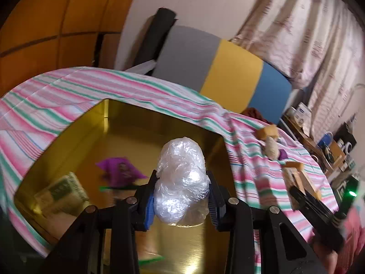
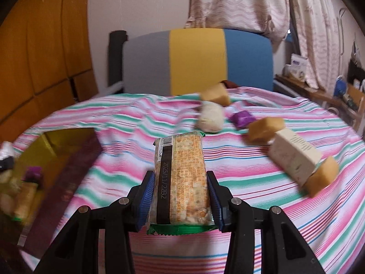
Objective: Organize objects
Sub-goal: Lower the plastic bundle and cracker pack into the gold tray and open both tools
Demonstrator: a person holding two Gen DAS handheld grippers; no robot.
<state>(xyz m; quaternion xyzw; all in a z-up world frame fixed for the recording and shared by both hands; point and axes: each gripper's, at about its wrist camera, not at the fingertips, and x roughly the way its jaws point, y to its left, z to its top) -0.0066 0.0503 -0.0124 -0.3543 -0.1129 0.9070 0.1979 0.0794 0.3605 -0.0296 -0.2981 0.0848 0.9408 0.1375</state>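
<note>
Left claw (image 1: 182, 196): clamped on a crumpled clear plastic bundle (image 1: 182, 178), blue pads pressed to both its sides. Contents of the bundle cannot be made out. The bundle hangs over the open gold tin (image 1: 114, 123).

Gold tin, left wrist view: holds a purple wrapper (image 1: 121, 167), blurred, print unreadable, and a pale snack pack (image 1: 61, 191) at the near left wall. The near part of the tin is cut off by the claw's arms.

Right claw (image 2: 181, 194): clamped on a snack bar (image 2: 181, 178) in a clear wrapper with green end seals, held lengthwise and pointing away. The wrapper shows a barcode, a black strip with the date "2025/11/22B2", and small orange print too fine to read.

Striped cloth (image 2: 136, 118), pink, green and white, covers the table under both claws.

Loose on the cloth beyond and right of the snack bar: tan pieces (image 2: 215, 94), a white lump (image 2: 209, 118), a purple sweet (image 2: 241, 118), a cream block (image 2: 294, 155) with faint unreadable print. All blurred.

Far left, right wrist view: the tin beside a dark lid (image 2: 66, 171), partly cut off.

Behind the table: a grey, yellow and blue chair back (image 2: 196, 64).
</note>
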